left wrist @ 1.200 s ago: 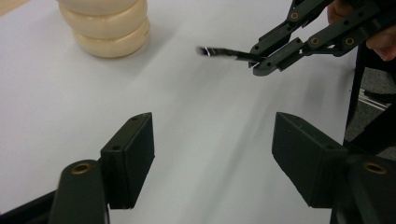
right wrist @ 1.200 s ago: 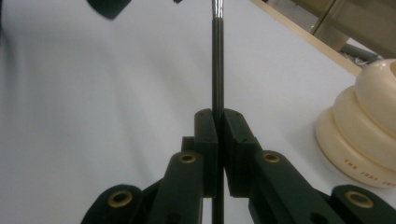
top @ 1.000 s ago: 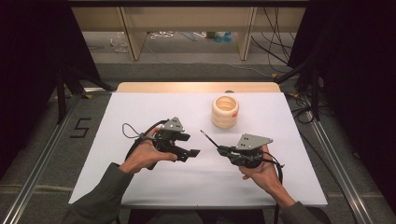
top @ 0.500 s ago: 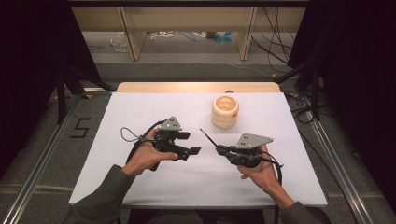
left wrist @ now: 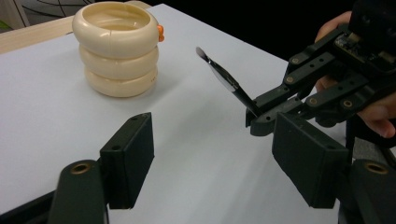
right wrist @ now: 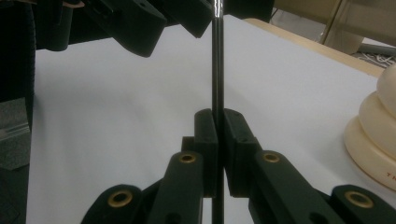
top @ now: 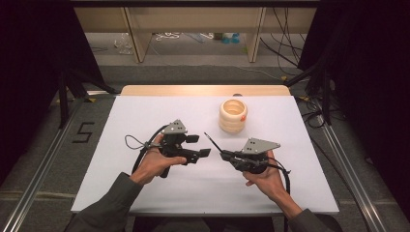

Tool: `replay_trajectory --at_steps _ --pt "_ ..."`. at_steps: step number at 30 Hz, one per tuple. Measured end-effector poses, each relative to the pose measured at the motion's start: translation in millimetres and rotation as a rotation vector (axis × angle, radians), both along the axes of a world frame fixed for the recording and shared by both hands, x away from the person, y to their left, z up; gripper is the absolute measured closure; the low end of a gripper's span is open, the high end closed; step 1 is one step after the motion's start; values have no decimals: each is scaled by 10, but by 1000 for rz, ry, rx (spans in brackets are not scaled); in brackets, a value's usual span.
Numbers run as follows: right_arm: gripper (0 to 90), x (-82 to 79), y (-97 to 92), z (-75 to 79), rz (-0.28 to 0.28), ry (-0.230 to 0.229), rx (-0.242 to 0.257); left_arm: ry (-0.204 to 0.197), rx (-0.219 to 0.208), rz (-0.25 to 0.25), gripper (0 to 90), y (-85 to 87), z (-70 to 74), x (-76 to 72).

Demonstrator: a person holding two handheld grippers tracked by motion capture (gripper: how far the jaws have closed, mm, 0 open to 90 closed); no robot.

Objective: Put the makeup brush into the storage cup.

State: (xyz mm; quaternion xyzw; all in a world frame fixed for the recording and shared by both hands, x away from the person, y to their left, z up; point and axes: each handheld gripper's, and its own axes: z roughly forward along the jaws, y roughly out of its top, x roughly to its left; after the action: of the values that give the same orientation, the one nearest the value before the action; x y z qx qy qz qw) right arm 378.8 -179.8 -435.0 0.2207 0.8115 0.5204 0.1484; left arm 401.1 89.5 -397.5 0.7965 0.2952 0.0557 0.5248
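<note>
One thin black brush [left wrist: 223,77] pinched in the right gripper [top: 223,155]; left gripper [top: 201,146] fingers wide apart, empty; one cream ribbed holder [top: 232,116].

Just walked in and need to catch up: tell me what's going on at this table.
A person holds a gripper in each hand above a white table. The right gripper is shut on a thin black stick, which points toward the cream ringed holder standing farther back. The left gripper is open, nothing between its fingers, facing the stick from the side.
</note>
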Motion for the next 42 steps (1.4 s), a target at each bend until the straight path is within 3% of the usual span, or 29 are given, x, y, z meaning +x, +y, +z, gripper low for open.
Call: replay_trajectory --at_steps 3,7,8,17,27,31,34,42 --pt "856 0 21 -1 -1 19 13 -4 -20 4 294 2 -5 -1" --pt "856 7 71 -12 -3 4 35 0 -39 3 297 -16 -16 -9" --pt "856 -1 79 -9 -1 19 35 -2 -36 1 299 -19 -15 -11" --pt "856 -4 129 -11 6 17 54 -6 -61 9 316 -35 -46 -20" --pt "855 -6 183 -13 7 -6 62 -12 -92 19 343 -19 -50 -9" --pt "855 -13 218 -15 13 9 73 -5 -108 28 363 -27 -66 -18" --pt "855 -3 225 -13 4 -14 76 -16 -111 27 376 -30 -64 -20" --pt "856 5 266 -10 1 -21 93 -9 -138 37 453 -7 -59 -12"
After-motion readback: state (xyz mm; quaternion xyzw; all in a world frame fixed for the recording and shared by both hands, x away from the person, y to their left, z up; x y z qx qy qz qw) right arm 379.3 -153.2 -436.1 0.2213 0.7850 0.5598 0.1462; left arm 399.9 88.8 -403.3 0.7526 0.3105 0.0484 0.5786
